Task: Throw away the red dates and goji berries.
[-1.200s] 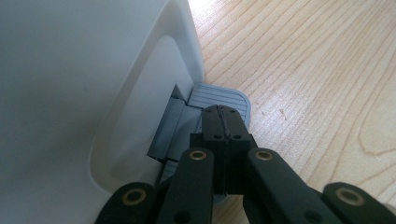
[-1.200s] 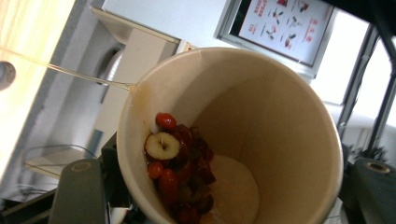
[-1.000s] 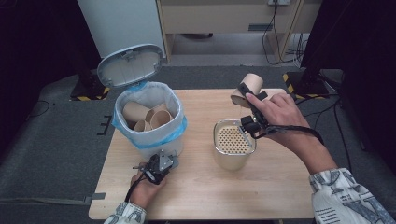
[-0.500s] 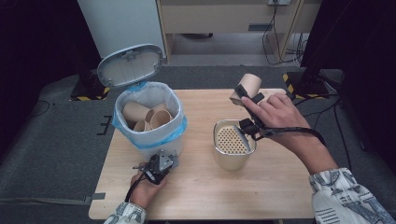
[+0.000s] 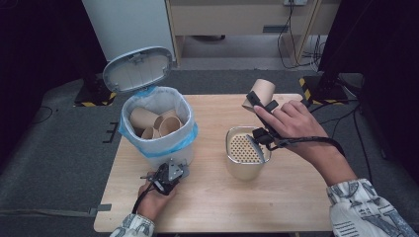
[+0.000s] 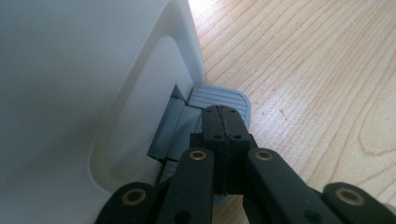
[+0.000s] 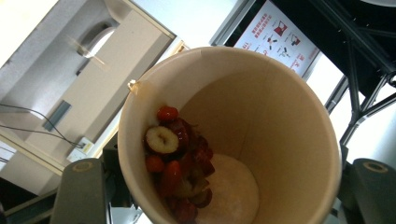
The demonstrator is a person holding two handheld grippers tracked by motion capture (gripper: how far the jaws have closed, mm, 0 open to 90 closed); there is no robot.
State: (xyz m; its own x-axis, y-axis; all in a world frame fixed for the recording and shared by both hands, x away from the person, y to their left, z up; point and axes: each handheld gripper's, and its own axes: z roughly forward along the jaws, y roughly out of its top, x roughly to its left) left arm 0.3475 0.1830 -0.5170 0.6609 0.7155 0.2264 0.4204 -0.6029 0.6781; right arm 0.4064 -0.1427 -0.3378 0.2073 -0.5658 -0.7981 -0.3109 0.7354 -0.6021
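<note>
Above the wooden table (image 5: 296, 207), the right gripper (image 5: 261, 104) clamped a paper cup (image 5: 262, 93) of fruit scraps beyond the perforated strainer (image 5: 246, 148); the left gripper (image 6: 223, 122), jaws shut, pressed the pedal (image 6: 219, 97) of the bin (image 5: 158, 143), lid up, cups already inside.

We're looking at a lab or test room: a small wooden table (image 5: 212, 207) is standing on grey carpet, cables (image 5: 291, 29) are trailing past its far edge, hazard-striped stand feet (image 5: 316, 89) are flanking it, dark curtains are hanging on both sides.
</note>
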